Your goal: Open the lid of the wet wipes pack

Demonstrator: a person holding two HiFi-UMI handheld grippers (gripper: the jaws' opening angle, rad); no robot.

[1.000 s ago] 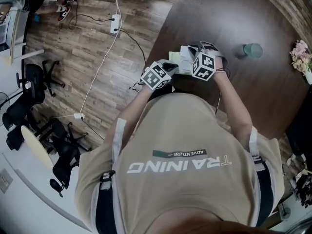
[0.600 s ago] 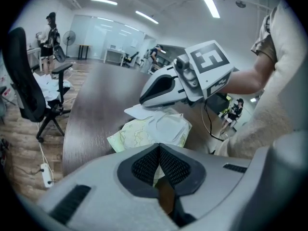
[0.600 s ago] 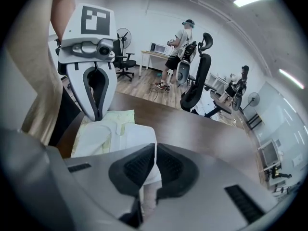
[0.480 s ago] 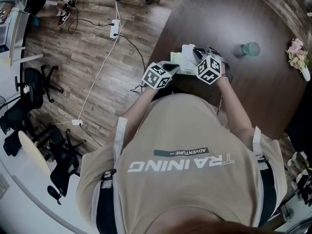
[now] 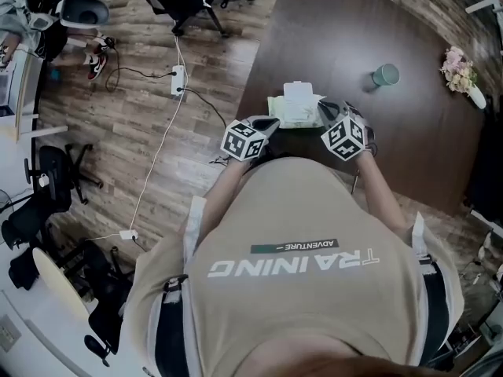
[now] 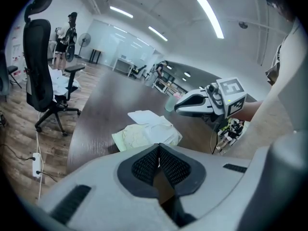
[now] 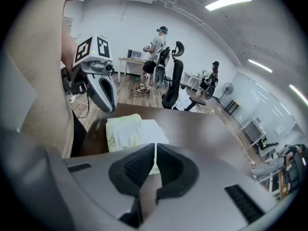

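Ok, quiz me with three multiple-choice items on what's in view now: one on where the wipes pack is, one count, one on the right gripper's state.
1. Where does the wet wipes pack lie?
A) on the floor
B) on the table, by its near edge
C) against the flower vase

2. How many cups stand on the table?
A) one
B) two
C) three

3. How do the right gripper jaws stand?
A) wide apart
B) clamped on the pack
C) together, nothing between them

Answers:
1 B: the head view shows the pack on the dark tabletop at that edge.
2 A: only one cup shows.
3 C: its pads meet, and the pack lies beyond them.
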